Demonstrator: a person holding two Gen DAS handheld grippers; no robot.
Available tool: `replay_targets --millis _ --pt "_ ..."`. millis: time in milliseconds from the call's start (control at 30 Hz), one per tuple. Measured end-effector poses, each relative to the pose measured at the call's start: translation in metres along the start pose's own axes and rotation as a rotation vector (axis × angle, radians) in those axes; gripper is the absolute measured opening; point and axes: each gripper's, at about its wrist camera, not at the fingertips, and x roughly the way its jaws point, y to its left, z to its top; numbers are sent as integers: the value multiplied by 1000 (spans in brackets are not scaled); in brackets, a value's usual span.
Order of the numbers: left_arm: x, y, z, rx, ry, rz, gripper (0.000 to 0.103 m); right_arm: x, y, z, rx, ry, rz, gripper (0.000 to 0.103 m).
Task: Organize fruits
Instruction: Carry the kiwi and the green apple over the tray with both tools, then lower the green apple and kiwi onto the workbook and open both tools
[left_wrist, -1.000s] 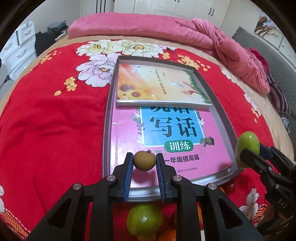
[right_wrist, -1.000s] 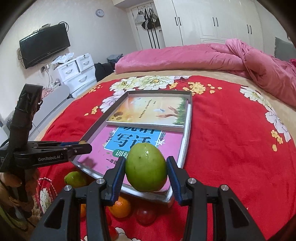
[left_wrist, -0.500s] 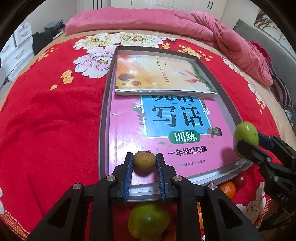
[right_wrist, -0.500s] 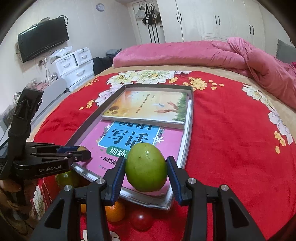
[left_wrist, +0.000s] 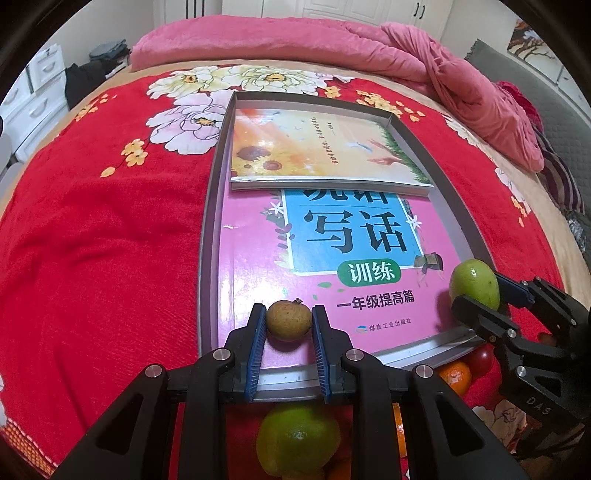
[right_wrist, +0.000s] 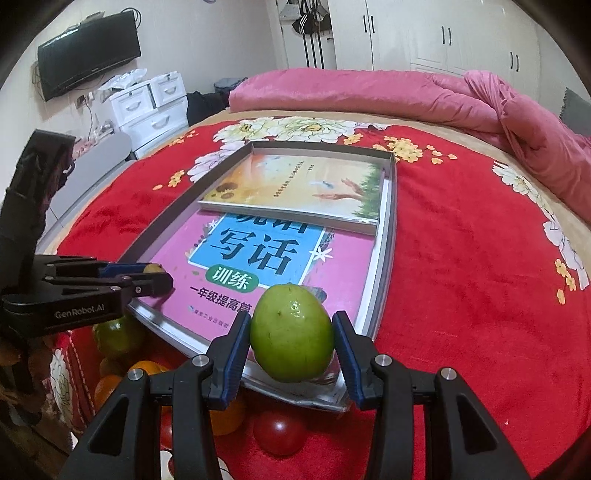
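Fruits are split between the two tools: a small round brownish-yellow fruit is clamped in the left hand-held gripper, and a large smooth green fruit is pinched in the right hand-held gripper, both over the near edge of a shallow grey rectangular tray on the bed's red floral blanket. Two books fill the tray. Near the bed's front edge lie a green citrus, an orange and what looks like a red tomato.

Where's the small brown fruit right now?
In the left wrist view, the small brown fruit is clamped in the left gripper, over the pink book's near edge.
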Motion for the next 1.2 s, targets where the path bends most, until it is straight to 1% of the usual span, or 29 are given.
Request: replay_targets --millis 167,633,933,1200 --pt "0 1 0 0 0 0 25 3 2 0 -14 3 -9 45" --pt "0 1 -1 5 1 2 25 1 0 0 3 -14 11 46" --pt "0 1 -1 0 3 -2 25 -3 2 0 -4 -40 5 52" --pt "0 1 -2 2 5 -2 26 -10 0 0 3 -65 2 54"
